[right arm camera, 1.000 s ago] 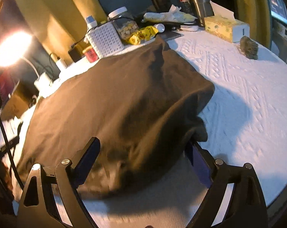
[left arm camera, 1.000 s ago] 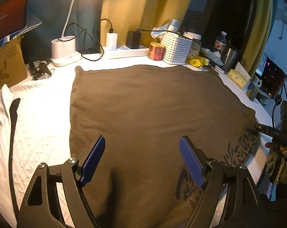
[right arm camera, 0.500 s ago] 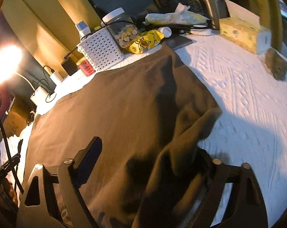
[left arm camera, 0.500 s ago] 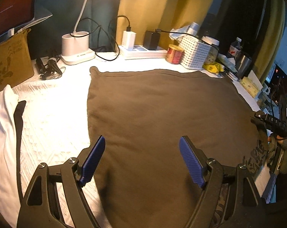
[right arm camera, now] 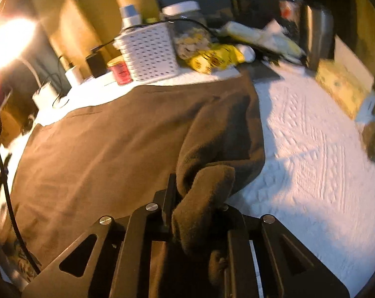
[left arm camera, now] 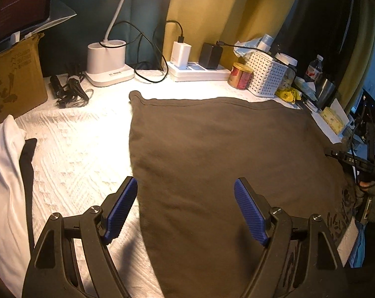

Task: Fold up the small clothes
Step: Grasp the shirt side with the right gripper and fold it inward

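Brown garment (left arm camera: 224, 164) lies spread flat on white textured cover (left arm camera: 75, 149), one corner bunched and lifted. Right gripper (right arm camera: 197, 206) has jaws clamped on that bunched corner. Left gripper (left arm camera: 186, 208) hovers over garment's near left edge, jaws wide apart, holding nothing. White perforated basket (left arm camera: 268, 78) at the back, contents hard to tell; red tin (left arm camera: 239, 75) just beside it, lidded clear jar (right arm camera: 187, 29) behind holds pale lumps. Cardboard box (left arm camera: 13, 79) far left.
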{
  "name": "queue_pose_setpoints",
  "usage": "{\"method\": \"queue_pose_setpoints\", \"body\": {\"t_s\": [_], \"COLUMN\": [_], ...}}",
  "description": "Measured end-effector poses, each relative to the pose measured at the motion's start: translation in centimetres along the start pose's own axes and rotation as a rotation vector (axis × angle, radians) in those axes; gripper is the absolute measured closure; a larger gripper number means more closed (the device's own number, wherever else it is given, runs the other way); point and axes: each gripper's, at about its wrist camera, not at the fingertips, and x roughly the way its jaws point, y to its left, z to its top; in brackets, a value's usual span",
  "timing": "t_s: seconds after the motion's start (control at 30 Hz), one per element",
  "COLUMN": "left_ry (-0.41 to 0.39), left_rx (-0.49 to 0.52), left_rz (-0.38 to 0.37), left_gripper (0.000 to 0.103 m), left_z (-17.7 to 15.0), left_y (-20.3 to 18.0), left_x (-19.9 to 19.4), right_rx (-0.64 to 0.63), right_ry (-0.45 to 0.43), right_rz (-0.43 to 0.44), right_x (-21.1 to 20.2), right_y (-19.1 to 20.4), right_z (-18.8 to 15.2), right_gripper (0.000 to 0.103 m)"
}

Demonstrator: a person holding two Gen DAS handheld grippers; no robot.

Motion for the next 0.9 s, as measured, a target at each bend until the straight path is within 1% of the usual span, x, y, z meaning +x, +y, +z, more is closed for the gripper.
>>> {"method": "queue_pose_setpoints", "body": {"t_s": [0.13, 0.27, 0.5, 0.7, 0.73, 0.9], "left_ry": [-0.016, -0.035, -0.066, -0.095, -0.1, -0.121], "left_rx": [-0.001, -0.006, -0.031, -0.005, 0.0, 0.002], "left_rz": [-0.016, -0.024, -0.038, -0.011, -0.008, -0.006], "left_gripper": [0.023, 0.023, 0.023, 0.023, 0.023, 0.023], "left_z": [-0.1, -0.3, -1.0, -1.4, -1.4, -1.5], "left_y": [0.4, 0.9, 2.0, 2.3, 2.4, 3.0], "left_x": [-0.3, -0.8, -1.8, -2.9, -3.1, -3.9], "right_rx": [-0.092, -0.145, -0.231, -0.275, -0.286, -0.334], "right_ry": [-0.014, -0.023, -0.012, -0.001, -0.015, 0.006], "right_rz": [0.001, 0.022, 0.071, 0.117, 0.117, 0.155], "right_x": [-0.6, -1.0, -0.9, -0.5, -0.5, 0.1], "right_y": [3.5, 6.2, 11.3, 14.9, 15.5, 19.0], "right_z": [0.6, 1.0, 0.9, 0.3, 0.1, -0.6], "right_gripper": [0.088, 0.088, 0.088, 0.089, 0.089, 0.089]}}
